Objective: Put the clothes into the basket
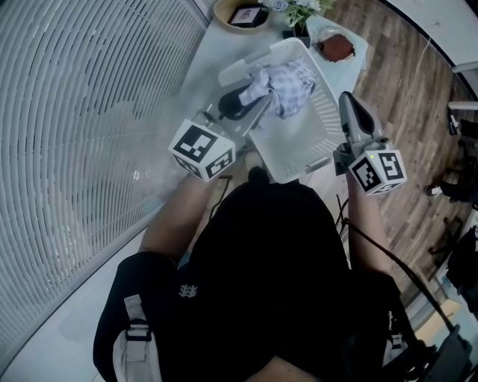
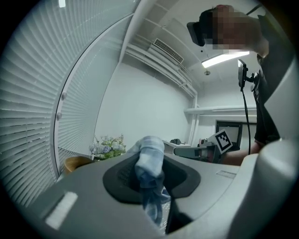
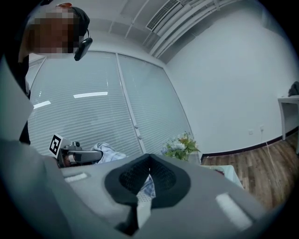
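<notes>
The left tool point(image 1: 258, 101) is clamped on the plaid cloth point(image 1: 287, 86), bunched at the basket's point(image 1: 306, 142) 12 o'clock end, so the drop looks straight down, while the right tool point(image 1: 347, 101), jaws together and empty, sits at its 3 o'clock rim.

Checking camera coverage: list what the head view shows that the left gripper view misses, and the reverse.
Head view only: the whole basket, the wooden floor, the dish with something red. Left gripper view only: the ceiling light and air vent. Both: the checked cloth clamped in the left gripper, the right gripper, the flowers, the blinds.
</notes>
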The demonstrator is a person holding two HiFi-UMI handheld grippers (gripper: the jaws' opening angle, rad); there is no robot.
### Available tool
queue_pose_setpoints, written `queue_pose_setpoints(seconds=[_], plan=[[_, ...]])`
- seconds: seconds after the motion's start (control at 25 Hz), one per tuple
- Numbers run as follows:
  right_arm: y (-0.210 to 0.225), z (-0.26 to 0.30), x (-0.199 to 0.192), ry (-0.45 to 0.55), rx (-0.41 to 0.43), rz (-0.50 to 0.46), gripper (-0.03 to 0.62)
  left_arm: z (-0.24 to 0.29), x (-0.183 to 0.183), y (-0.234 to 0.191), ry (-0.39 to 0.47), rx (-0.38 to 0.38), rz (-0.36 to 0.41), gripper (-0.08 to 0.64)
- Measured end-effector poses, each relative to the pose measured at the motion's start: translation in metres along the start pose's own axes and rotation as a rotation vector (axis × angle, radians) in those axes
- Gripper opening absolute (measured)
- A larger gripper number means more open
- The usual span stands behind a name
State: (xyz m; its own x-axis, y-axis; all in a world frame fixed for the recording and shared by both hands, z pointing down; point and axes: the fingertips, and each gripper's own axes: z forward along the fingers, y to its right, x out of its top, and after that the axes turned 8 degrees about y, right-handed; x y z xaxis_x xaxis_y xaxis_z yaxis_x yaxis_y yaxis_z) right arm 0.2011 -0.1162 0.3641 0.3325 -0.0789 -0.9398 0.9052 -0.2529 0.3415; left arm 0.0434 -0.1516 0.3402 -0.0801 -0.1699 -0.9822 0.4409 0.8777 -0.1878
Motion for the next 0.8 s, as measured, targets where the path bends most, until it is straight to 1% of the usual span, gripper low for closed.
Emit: queue_pose_setpoints(seconds=[0.16,0.36,0.44,0.56,0.8], plan=[[0.000,0.011,-0.017,-0.032,0.011,0.001,0.002,-0.004,-0.016,-0.013,-0.013,0.019,-0.004,0.095],[0.020,0.040,-0.057,-0.072,0.013,0.009,0.001,0.011,-0.059,-0.043,-0.039,0.024,-0.037,0.095],[0.015,0.043,-0.060,-0.080,0.024,0.013,0.001,0.011,-0.063,-0.040,-0.050,0.017,-0.048,0.095],[-0.003,0.039,-0.052,-0.085,0.041,0.022,0.001,0.003,-0.056,-0.024,-0.068,0.003,-0.050,0.096],[-0.001,0.051,-0.076,-0.122,0.058,0.009,0.002,0.007,-0.082,-0.027,-0.109,-0.003,-0.065,0.095]])
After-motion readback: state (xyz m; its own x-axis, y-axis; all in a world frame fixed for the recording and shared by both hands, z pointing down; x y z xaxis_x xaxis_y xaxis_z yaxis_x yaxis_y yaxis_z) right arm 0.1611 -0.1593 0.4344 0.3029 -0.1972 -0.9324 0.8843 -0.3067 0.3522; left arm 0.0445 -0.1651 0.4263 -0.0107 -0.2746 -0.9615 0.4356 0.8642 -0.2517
